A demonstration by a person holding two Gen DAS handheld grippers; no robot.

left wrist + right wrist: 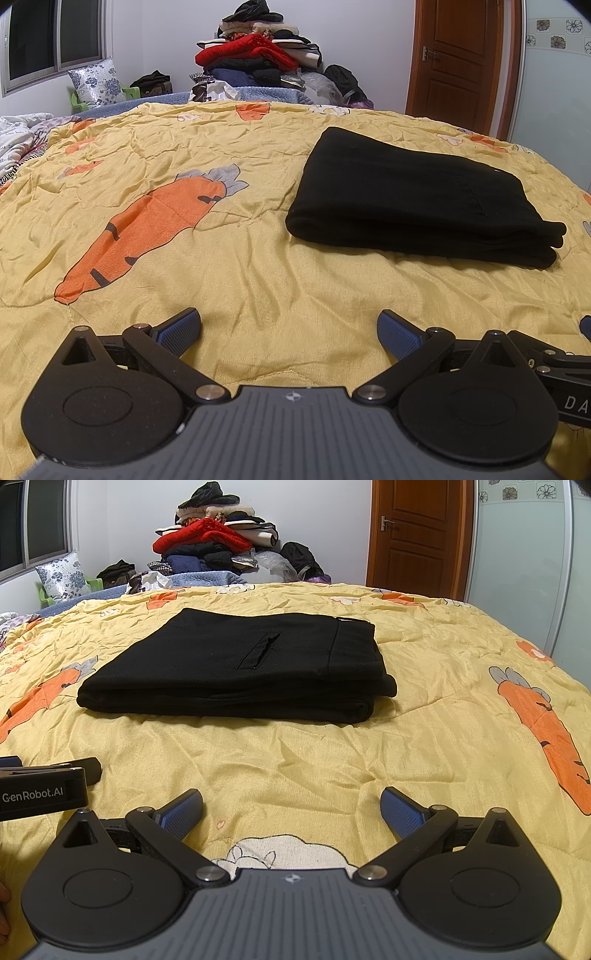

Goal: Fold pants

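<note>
Folding is looking done: judging by the layers, no further fold is needed. Next move, if any, is probably just a tidy-up of the slightly offset right-hand corner, or backing off.

Left tongs: blue ribbed pads are sitting wide apart, gripping nothing, hovering just over the wrinkled yellow carrot-print quilt. Cannot tell if they are touching it.

Right tongs: same, blue pads spread wide, empty, a white cartoon print showing on the quilt between them. The two tools are sitting side by side; the left one's black body is showing at the edge of the right view.

Ahead of both, clear of the pads, the black folded fabric pants are lying flat in a compact stacked rectangle, pocket slit and waistband facing up; ahead-right of the left tongs, ahead-left of the right.

Far beyond: a heap of mixed clothes and a brown wooden door.
</note>
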